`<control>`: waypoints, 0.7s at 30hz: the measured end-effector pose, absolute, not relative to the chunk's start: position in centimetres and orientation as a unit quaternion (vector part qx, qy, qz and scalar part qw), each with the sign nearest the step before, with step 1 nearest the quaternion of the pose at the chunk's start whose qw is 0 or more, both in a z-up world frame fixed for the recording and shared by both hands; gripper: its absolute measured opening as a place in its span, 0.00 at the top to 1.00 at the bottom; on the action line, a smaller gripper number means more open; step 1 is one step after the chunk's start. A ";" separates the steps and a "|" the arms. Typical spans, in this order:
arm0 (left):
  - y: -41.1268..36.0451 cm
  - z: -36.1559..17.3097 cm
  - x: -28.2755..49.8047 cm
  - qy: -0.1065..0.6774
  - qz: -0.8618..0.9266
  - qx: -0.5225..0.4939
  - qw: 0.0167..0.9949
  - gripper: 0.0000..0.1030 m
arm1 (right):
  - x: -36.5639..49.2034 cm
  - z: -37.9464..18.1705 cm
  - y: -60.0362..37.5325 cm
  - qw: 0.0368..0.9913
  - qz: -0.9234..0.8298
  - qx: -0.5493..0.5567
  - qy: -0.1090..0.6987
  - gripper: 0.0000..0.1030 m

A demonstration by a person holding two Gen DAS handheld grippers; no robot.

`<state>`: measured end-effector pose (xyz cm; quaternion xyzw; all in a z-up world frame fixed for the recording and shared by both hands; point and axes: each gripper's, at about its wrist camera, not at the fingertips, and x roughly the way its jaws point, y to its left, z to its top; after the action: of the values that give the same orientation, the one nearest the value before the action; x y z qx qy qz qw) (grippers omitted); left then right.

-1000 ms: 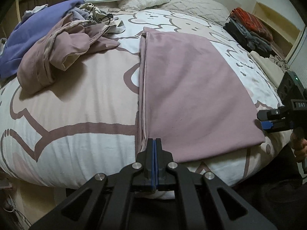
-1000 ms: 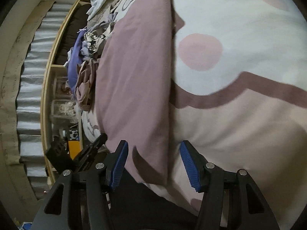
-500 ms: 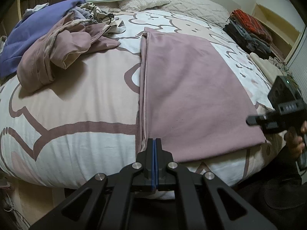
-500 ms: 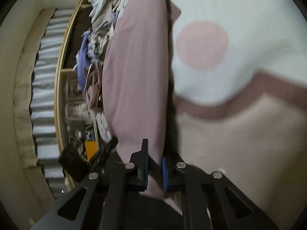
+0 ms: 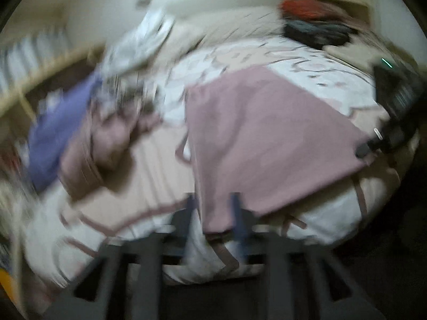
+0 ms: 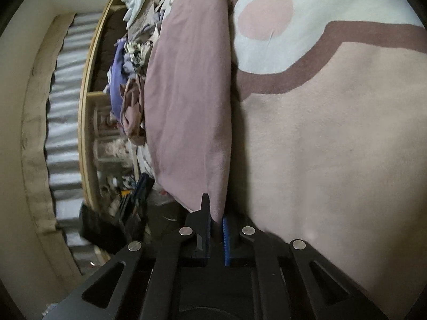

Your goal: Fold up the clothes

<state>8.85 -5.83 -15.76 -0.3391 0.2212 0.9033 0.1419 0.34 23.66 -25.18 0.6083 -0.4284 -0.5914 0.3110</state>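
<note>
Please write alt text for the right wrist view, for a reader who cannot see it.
The right gripper is shut on the near corner of a folded pink cloth that lies on a bed cover printed in pink and white. A pile of unfolded clothes lies beyond the cloth.
</note>
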 end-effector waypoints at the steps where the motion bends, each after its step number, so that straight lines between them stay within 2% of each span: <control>1: -5.2 -15.4 9.7 0.243 0.903 -0.319 0.153 0.46 | 0.3 -24.9 23.8 0.310 -0.588 0.604 -0.440 0.92; 7: -1.3 -15.9 10.4 0.308 0.891 -0.273 0.192 0.46 | -0.9 -21.7 24.3 0.339 -0.575 0.538 -0.515 0.93; 15: 0.1 -19.7 8.6 0.427 0.863 -0.233 0.136 0.47 | -1.8 -20.0 24.2 0.346 -0.581 0.517 -0.526 0.93; 19: -2.8 -20.6 7.9 0.441 0.851 -0.260 0.115 0.76 | -1.4 -20.3 24.6 0.344 -0.580 0.520 -0.524 0.93; 21: -3.8 -20.5 7.4 0.431 0.852 -0.275 0.112 0.83 | -1.1 -20.6 24.7 0.340 -0.580 0.526 -0.520 0.93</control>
<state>7.36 -3.85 -20.54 -0.2752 0.4310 0.8520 0.1117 -1.14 24.66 -20.58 0.5265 -0.5199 -0.5802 0.3404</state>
